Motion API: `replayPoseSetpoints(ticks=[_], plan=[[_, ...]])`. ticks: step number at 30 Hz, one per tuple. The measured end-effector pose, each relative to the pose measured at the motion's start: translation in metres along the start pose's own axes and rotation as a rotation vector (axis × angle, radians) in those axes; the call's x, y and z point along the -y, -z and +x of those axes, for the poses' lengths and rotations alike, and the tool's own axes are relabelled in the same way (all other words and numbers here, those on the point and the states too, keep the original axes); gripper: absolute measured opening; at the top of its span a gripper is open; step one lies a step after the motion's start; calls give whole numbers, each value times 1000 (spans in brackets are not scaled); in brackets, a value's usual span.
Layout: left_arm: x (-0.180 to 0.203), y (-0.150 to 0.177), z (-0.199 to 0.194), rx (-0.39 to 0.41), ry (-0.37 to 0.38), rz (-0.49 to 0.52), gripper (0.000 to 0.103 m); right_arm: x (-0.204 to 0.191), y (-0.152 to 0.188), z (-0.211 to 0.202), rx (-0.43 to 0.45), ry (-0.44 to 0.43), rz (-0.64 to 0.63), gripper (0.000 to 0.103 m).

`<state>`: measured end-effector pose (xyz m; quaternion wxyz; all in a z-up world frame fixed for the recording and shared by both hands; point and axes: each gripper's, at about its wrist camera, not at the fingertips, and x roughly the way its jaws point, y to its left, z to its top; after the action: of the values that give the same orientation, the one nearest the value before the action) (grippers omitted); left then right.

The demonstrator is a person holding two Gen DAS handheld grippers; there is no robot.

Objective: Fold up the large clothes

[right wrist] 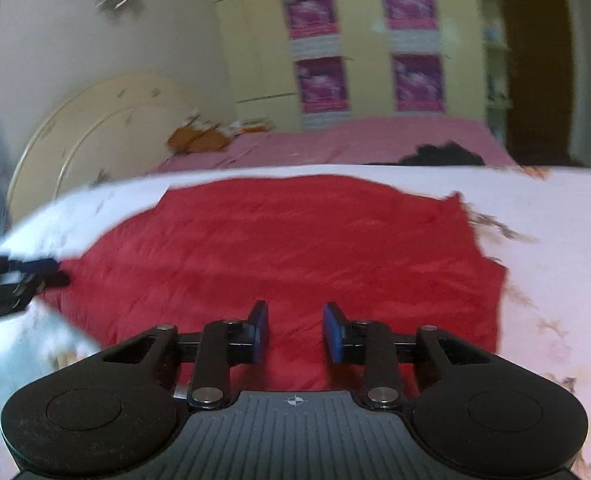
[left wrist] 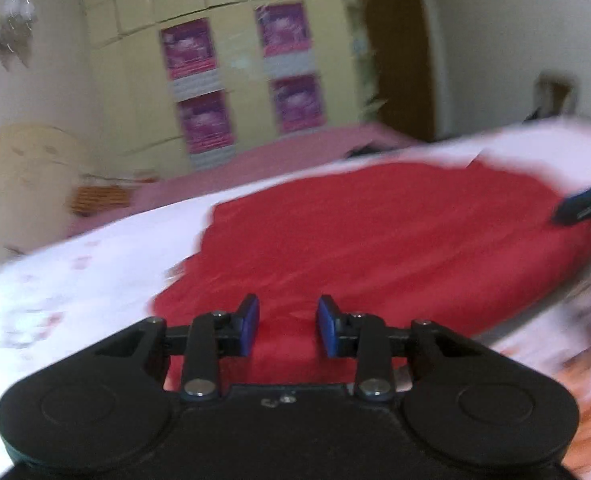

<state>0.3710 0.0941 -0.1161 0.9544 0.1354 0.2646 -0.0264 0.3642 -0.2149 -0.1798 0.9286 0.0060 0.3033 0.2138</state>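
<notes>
Red garment (right wrist: 287, 248): matt creased cloth; bedsheet (right wrist: 555, 248): pale cloth.

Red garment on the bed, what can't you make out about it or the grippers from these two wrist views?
- Red garment: type, sleeves and collar unreadable; motion blur smears both views, and the right gripper body covers its near edge.
- Left gripper: jaws apart, nothing visibly pinched; contact with the cloth below is unclear.
- Dark item on the pink bed: too blurred to identify.
- Wardrobe posters: print illegible.
</notes>
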Motion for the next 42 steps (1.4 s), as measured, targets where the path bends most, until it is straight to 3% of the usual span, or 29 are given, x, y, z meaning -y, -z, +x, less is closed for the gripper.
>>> replayPoseSetpoints(ticks=[3,8,11,13,15,16,17,21,22,25,27,30,32,36,40,42], plan=[[-15,17,18,-61,25,-109,34,13,12,25,-29,61,19,31],[-26,21,20,-77,37,-171,35,34,17,35,-44,65,78,1],[-31,14,17,-115,41,-217,35,45,13,30,-71,56,165,0],[-36,7,11,-146,19,-246,43,50,8,9,-81,111,171,1],[-44,7,1,-132,-52,-277,94,53,5,-16,-36,152,172,36],[-49,7,-11,-102,-82,-305,96,56,4,-29,-2,169,177,71],[-57,10,-23,-71,-72,-351,92,58,4,-40,20,175,184,78],[-84,30,-44,-106,76,-663,75,75,18,-72,21,139,375,77],[-90,39,-42,-122,126,-763,72,81,23,-74,17,125,458,77],[-101,59,-30,-152,180,-976,67,107,49,-75,-12,45,803,75],[-102,70,-19,-141,220,-1096,62,114,64,-70,-11,-11,963,71],[-104,72,0,-134,242,-1159,56,104,65,-58,4,-33,980,68],[-106,72,12,-142,232,-1186,56,97,64,-46,11,-21,988,56],[-113,71,33,-122,213,-1240,52,94,62,-27,59,7,1023,56],[-118,65,49,-111,203,-1222,51,97,57,-14,73,27,1014,56],[-118,59,55,-119,187,-1177,42,99,51,-8,60,36,981,53]])
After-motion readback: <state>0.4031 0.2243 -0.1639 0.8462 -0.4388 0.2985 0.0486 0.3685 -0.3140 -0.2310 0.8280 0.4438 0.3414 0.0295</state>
